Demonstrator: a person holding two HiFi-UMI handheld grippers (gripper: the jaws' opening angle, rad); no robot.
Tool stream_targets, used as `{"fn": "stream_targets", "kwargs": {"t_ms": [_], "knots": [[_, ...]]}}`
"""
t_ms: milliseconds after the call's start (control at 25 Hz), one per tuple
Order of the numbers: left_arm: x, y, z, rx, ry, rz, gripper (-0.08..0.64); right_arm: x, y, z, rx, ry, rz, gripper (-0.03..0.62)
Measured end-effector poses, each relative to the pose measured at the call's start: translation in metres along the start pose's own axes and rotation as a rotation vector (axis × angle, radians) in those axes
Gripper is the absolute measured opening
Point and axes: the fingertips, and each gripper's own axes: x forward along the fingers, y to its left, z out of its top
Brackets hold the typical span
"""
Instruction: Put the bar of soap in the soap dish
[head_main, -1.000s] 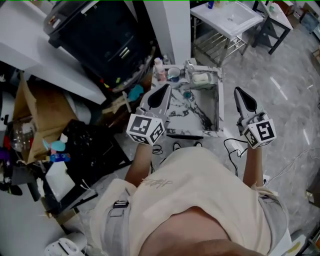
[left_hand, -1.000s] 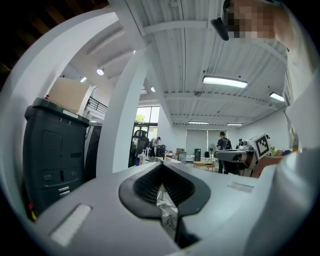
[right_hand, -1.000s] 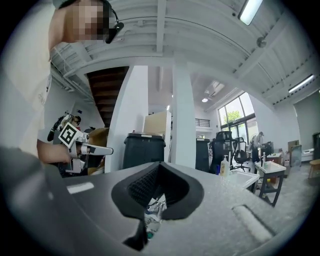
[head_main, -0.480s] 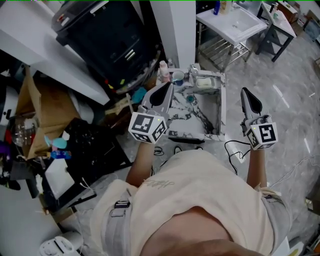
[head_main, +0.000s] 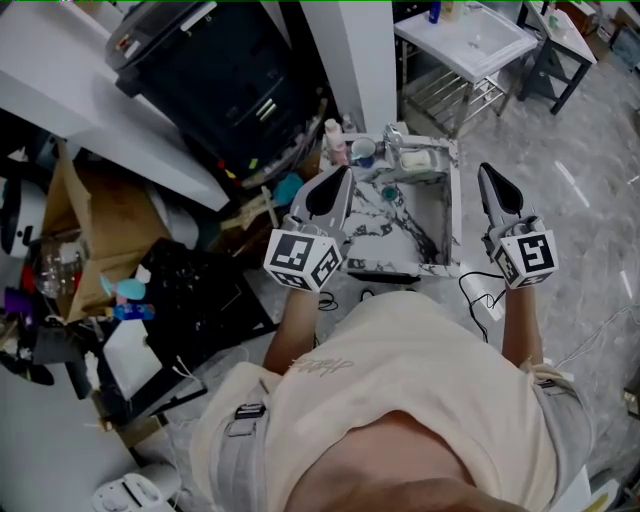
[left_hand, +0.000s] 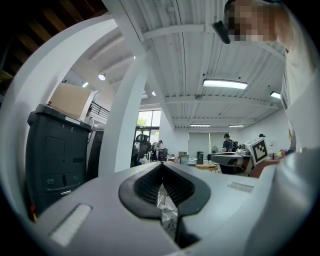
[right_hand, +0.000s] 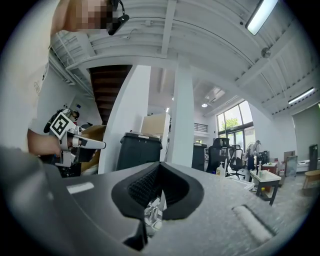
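Lying at the far right corner of the marble-patterned surface (head_main: 352, 262), a pale block (head_main: 418, 158) appears to be the bar of soap; it is too small in the head view to tell whether a dish sits under it. Just to its left along the far edge stand a faucet (head_main: 392, 140), a cup (head_main: 363, 150) and a pink bottle (head_main: 335, 140). In front of the block the surface drops into a basin (head_main: 425, 215), with a small teal thing (head_main: 388, 192) near its far left corner.

The left gripper (head_main: 338, 178) hangs over the left edge of the surface, pointing level toward the far edge, well apart from the block. Its own view shows the left gripper (left_hand: 161, 170) with jaws pressed together and nothing between the pads. The right gripper (head_main: 487, 172) is held past the right edge of the surface, over the grey floor (head_main: 590, 200), also level. The right gripper (right_hand: 159, 172) likewise has its jaws fully together and carries nothing.

A black cabinet (head_main: 220, 70) stands beyond the far left corner of the surface.
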Motion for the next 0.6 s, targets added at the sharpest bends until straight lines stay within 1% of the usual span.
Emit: {"fn": "stream_targets", "kwargs": {"t_ms": [120, 240, 440, 600], "knots": [[-0.001, -0.002, -0.012, -0.014, 0.027, 0.001, 0.015, 0.000, 0.001, -0.003, -0.007, 0.013, -0.001, 0.002], [-0.001, -0.001, -0.016, -0.019, 0.042, 0.004, 0.015, -0.002, -0.001, -0.008, -0.010, 0.032, -0.005, 0.002], [0.003, 0.003, -0.019, -0.018, 0.049, 0.006, 0.015, -0.003, -0.007, -0.017, 0.008, 0.044, -0.027, 0.002], [0.009, 0.007, -0.022, -0.026, 0.044, 0.012, 0.015, 0.003, -0.010, -0.020, -0.001, 0.054, -0.020, 0.002]]}}
